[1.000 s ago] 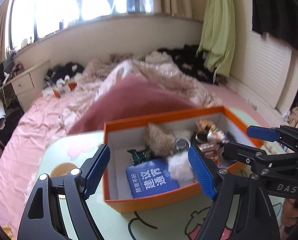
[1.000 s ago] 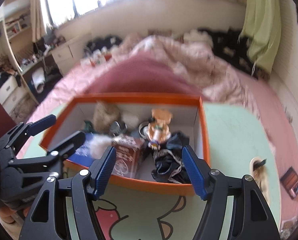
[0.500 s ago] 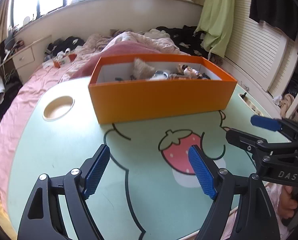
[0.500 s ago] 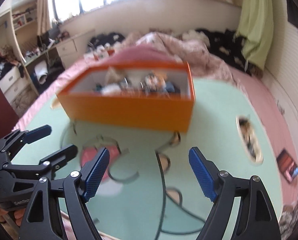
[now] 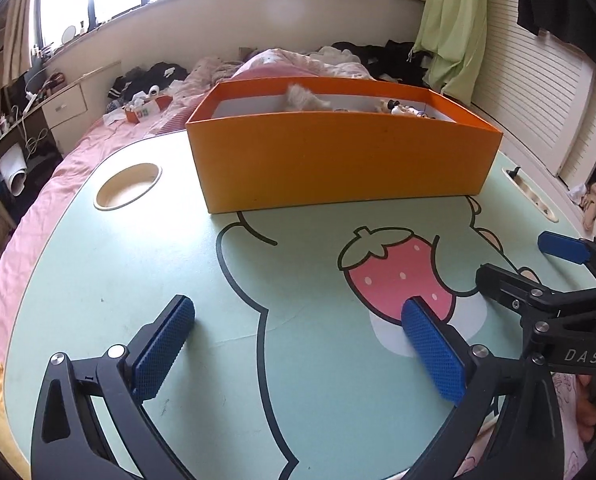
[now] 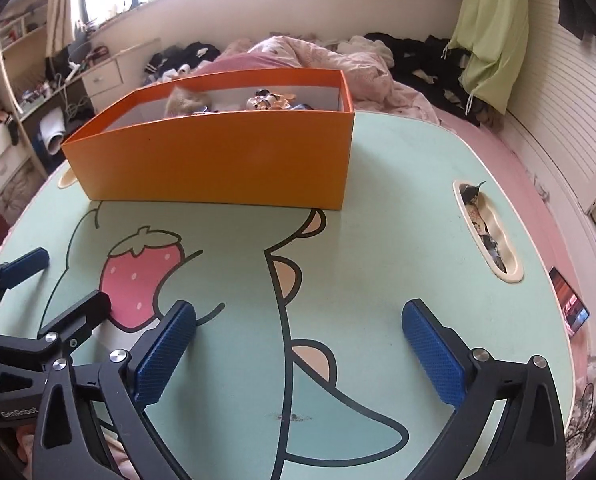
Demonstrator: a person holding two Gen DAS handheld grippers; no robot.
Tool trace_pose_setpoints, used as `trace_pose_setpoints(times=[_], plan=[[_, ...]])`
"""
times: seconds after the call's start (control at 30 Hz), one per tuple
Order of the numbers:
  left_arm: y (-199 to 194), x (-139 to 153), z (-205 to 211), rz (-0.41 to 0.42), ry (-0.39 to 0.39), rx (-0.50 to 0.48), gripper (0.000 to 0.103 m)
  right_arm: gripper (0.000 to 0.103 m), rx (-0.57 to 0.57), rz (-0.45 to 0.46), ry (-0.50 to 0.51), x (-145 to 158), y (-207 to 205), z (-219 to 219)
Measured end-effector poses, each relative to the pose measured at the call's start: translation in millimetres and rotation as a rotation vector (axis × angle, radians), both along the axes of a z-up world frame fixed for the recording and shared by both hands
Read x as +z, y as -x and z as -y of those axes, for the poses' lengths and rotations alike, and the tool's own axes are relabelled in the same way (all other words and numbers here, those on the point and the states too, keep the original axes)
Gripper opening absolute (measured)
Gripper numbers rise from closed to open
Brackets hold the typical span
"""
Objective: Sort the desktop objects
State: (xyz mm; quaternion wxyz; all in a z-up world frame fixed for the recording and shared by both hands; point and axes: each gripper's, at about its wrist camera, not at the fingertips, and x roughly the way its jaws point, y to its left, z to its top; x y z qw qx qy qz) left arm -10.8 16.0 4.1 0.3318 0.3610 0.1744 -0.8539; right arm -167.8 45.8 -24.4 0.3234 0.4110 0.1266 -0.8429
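Note:
An orange box (image 5: 338,160) stands at the far side of the mint-green table (image 5: 138,280); it also shows in the right wrist view (image 6: 218,160). A furry toy (image 5: 302,98) and a small figurine (image 6: 264,102) poke above its rim; the rest inside is hidden. My left gripper (image 5: 298,344) is open and empty, low over the table's near edge. My right gripper (image 6: 298,352) is open and empty beside it, to the right. Each gripper shows in the other's view, the right (image 5: 538,280) and the left (image 6: 38,300).
The table has a round cup recess (image 5: 128,186) at the left and a long slot (image 6: 488,232) with small items at the right. A bed with pink bedding (image 6: 318,60) lies behind. A phone (image 6: 570,300) lies off the table's right edge.
Both grippers have pulled back and down from above the box to the table's near edge. The box's inside is now mostly out of sight.

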Motion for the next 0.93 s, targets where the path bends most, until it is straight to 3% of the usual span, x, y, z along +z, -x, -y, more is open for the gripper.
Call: trace_pose_setpoints(times=[0.3, 0.43, 0.93], plan=[[3.2, -1.3, 1.3, 0.049, -0.045, -0.005, 0.103, 0.103, -0.006, 0.002, -0.012, 0.1, 4.3, 0.0], [6.4, -2.3, -4.6, 0.028, -0.027, -0.044, 0.103, 0.103, -0.004, 0.003, -0.011, 0.7, 3.5, 0.1], [5.2, -0.5, -4.5, 0.015, -0.018, -0.043, 0.103, 0.103, -0.004, 0.003, -0.011, 0.1, 3.5, 1.2]])
